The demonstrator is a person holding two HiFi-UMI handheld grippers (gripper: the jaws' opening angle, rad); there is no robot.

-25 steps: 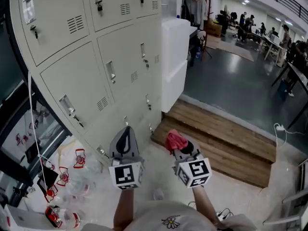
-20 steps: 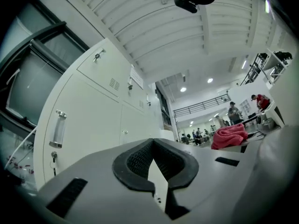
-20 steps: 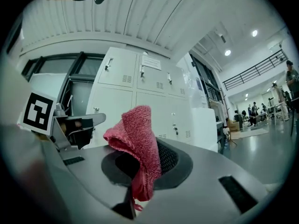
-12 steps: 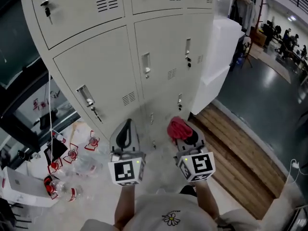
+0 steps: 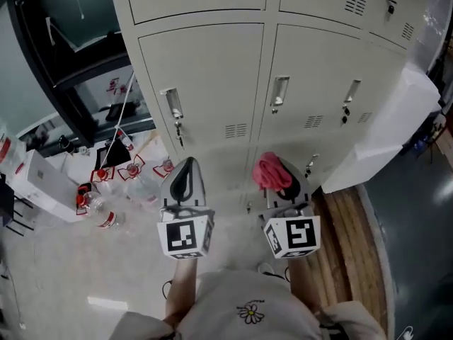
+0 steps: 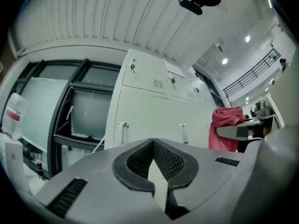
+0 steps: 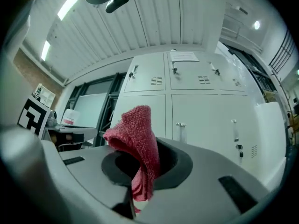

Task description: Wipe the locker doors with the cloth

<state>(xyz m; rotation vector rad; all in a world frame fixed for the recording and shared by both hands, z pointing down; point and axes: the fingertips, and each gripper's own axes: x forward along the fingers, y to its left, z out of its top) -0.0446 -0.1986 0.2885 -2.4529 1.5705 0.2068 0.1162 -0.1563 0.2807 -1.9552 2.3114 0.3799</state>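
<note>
Approach step: my right hand-held gripper (image 5: 282, 184) pinches the cloth (image 5: 266, 170), clear of the locker doors (image 5: 205, 76). My left hand-held gripper (image 5: 185, 179) is closed and empty. Next, I judge, the cloth must be pressed flat against a door.

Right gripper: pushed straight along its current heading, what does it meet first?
A locker door, probably near the seam between two doors. The cloth clamped in the right gripper sticks out ahead, so it would touch first. Nothing shows in between; depth unclear.
</note>
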